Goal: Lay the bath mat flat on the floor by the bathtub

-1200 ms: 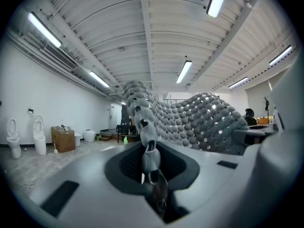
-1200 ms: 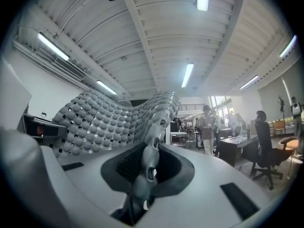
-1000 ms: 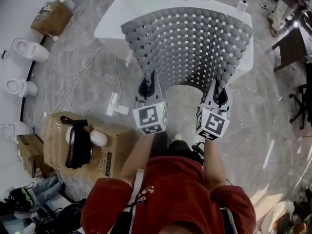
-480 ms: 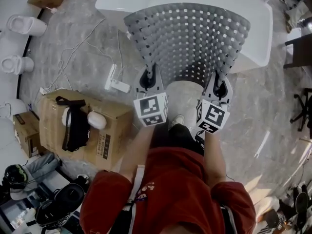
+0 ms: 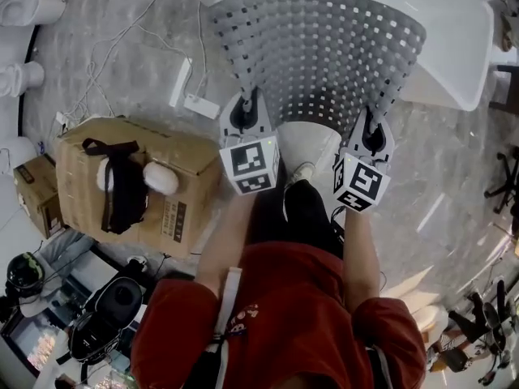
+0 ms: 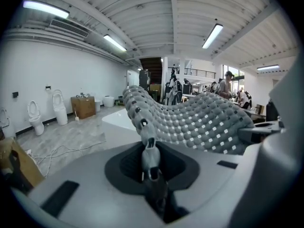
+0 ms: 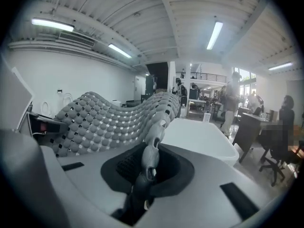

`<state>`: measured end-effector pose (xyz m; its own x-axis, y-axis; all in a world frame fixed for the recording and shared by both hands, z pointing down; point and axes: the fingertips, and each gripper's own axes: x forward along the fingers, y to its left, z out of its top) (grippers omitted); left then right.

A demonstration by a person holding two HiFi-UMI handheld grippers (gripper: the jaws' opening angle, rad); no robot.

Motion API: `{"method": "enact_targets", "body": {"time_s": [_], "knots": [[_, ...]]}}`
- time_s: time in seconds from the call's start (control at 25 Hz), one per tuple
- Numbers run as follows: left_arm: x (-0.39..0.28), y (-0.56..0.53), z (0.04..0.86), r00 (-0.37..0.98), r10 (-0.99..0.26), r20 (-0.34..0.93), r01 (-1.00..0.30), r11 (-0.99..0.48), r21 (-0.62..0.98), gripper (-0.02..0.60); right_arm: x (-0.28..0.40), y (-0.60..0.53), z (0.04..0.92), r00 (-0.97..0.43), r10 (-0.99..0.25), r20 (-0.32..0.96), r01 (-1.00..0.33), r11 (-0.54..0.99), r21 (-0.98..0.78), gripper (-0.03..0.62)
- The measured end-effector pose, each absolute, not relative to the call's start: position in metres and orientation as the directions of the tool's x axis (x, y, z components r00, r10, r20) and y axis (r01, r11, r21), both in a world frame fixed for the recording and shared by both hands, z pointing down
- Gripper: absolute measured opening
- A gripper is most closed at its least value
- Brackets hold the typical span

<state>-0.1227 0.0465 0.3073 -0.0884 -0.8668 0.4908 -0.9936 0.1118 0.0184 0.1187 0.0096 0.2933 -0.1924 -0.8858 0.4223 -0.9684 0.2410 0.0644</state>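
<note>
A grey perforated bath mat [image 5: 316, 51] hangs spread in the air between my two grippers, in front of the white bathtub [image 5: 454, 47]. My left gripper [image 5: 248, 113] is shut on the mat's near left corner [image 6: 148, 148]. My right gripper [image 5: 371, 133] is shut on the near right corner [image 7: 149, 158]. The mat sags in the middle and its far edge rises over the tub's side. In the left gripper view the mat [image 6: 199, 122] stretches to the right, and in the right gripper view the mat [image 7: 109, 120] stretches to the left.
A cardboard box [image 5: 134, 189] with a black strap and a white object stands on the floor at my left. White cables and a power strip [image 5: 180, 83] lie on the marble floor left of the tub. Toilets [image 5: 28, 10] line the left wall. A person's legs are below me.
The view has moved toward the tub: the mat and both grippers sit higher in the head view and the tub has slid to the upper right. Both grips are unchanged.
</note>
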Motion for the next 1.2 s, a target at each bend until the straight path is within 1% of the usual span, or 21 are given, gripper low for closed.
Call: {"method": "enact_targets", "body": {"time_s": [0.44,0.64,0.76,1.0,1.2], "knots": [[-0.173,0.032,0.421,-0.031,-0.801,0.598,-0.997,0.065,0.034,0.063,0.073,0.010,0.406,-0.120,-0.819,0.561,-0.982,0.180,0.052,0.051],[-0.194,0.025,0.469,-0.005,-0.769,0.639,-0.998,0.041,0.042,0.063,0.066,0.004,0.453,-0.075,-0.789,0.610,-0.990,0.135,0.052,0.051],[-0.197,0.019,0.493,0.017,-0.757,0.654,-0.998,0.023,0.052,0.063,0.061,0.001,0.477,-0.078,-0.767,0.637,-0.991,0.130,0.035,0.051],[-0.195,0.002,0.550,0.033,-0.732,0.680,-0.999,-0.005,0.044,0.063,0.055,-0.013,0.540,-0.116,-0.697,0.707,-0.993,0.105,-0.060,0.051],[-0.187,-0.008,0.609,0.028,-0.699,0.714,-1.000,-0.010,0.029,0.063,0.068,-0.023,0.604,-0.115,-0.669,0.734,-0.993,0.105,-0.060,0.051]]}}
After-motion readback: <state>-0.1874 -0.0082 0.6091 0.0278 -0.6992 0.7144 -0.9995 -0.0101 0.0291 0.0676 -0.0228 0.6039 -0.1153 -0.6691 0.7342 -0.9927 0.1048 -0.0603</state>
